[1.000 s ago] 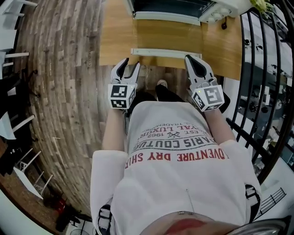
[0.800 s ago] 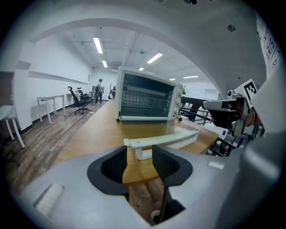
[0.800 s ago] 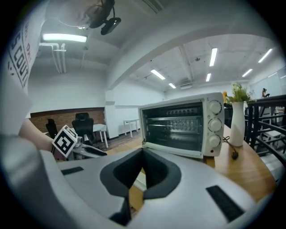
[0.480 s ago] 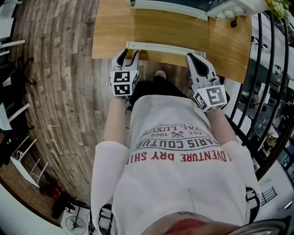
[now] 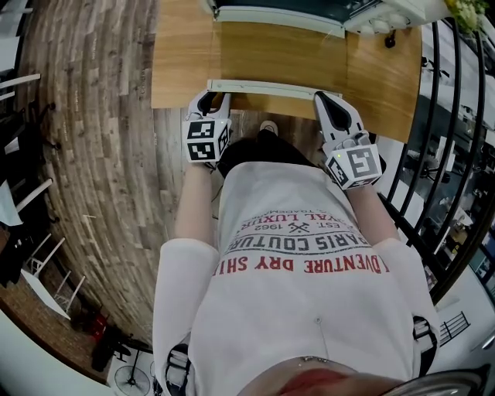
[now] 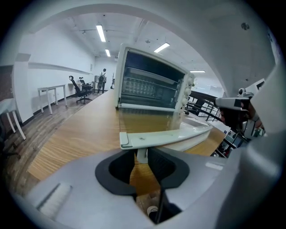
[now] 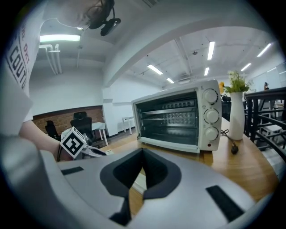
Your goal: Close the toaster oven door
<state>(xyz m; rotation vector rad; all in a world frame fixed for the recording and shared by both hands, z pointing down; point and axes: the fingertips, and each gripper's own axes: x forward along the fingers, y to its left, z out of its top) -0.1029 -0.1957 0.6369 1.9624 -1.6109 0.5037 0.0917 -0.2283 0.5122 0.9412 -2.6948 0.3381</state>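
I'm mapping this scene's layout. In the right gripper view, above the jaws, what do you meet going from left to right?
The marker cube → toaster oven → white vase → black railing.

- Head view: above and in front of the toaster oven (image 5: 282,9), facing steeply down. The oven is clipped at the frame's top edge, well off. Its open door (image 5: 282,54) and the table (image 5: 182,62) lie nearer the camera.
- Left gripper view: low, in front of the oven at the end away from its knobs (image 6: 189,85), facing the oven front. The door handle (image 6: 156,137) is just ahead, the oven cavity farther back.
- Right gripper view: low, in front of the oven's knob end, facing its front obliquely, with the oven near.
- Shared: oven front and table in all three views; door handle in the head and left gripper views.
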